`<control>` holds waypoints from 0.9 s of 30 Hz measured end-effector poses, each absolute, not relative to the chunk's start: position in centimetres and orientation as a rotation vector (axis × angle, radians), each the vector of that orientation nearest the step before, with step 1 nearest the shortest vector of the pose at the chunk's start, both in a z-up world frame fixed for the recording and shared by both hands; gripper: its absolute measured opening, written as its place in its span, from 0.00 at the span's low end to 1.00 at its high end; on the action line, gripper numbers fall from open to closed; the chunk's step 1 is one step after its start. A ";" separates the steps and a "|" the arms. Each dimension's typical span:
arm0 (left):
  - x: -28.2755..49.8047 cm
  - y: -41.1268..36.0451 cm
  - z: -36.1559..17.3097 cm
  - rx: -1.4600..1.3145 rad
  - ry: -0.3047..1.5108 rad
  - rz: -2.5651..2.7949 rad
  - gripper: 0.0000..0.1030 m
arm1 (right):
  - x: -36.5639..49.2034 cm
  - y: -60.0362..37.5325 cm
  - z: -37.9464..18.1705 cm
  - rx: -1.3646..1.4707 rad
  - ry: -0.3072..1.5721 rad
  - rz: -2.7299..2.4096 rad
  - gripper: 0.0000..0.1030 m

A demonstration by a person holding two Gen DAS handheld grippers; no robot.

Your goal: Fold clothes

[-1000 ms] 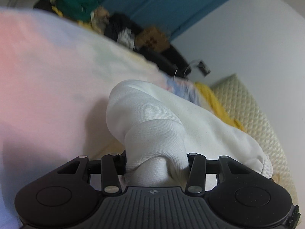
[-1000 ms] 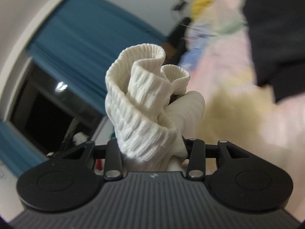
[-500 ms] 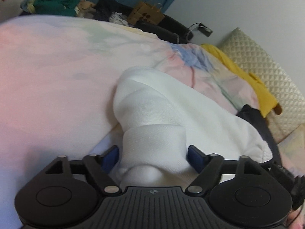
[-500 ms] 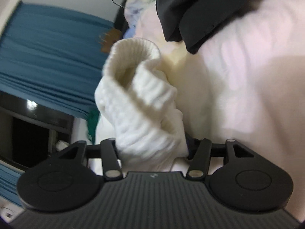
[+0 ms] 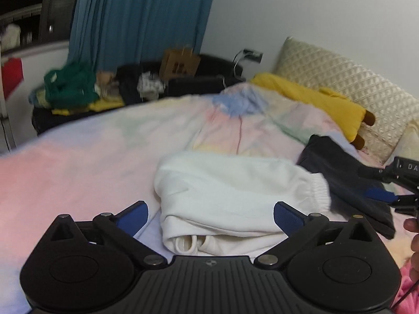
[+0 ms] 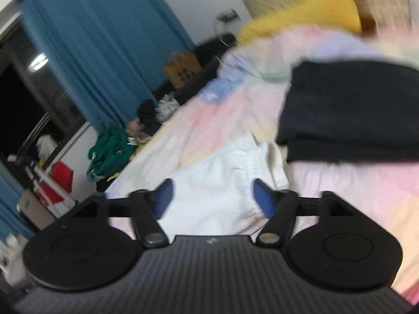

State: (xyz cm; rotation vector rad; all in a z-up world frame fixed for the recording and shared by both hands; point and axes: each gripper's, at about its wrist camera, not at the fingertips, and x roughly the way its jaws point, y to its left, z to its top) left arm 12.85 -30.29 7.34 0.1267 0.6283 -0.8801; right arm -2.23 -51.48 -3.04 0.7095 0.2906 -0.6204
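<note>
With both tools spread wide and holding nothing, we treat this moment as a check of the fold rather than a grasp. Our left gripper point(image 5: 210, 216) stands with its blue pads apart on either side of the white garment point(image 5: 235, 191), and our right gripper point(image 6: 211, 196) is likewise agape above the same cloth point(image 6: 222, 183).

The white garment lies on the pastel bedspread point(image 5: 78, 162) as a doubled, compact bundle: one ribbed cuff point(image 5: 318, 191) points toward the dark garment point(image 5: 348, 178), which lies just beside it, and a loop of drawstring or hem shows at the near edge.

To do this step well, we judge the following:
- Keep the jaws clear of the cloth when lifting away, so no layer is dragged out of the fold.
- Inspect the near edge, where layers look uneven; whether they need squaring cannot be settled from these blurred views.
- Avoid catching the dark garment when moving on the cuff side.

A person's fingers point(image 5: 412, 238) show at the right margin of the left view.
</note>
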 end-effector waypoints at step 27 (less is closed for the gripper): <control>-1.9 -14.2 9.5 0.136 0.399 -0.717 1.00 | -7.8 -30.5 -0.8 0.280 0.205 -0.565 0.89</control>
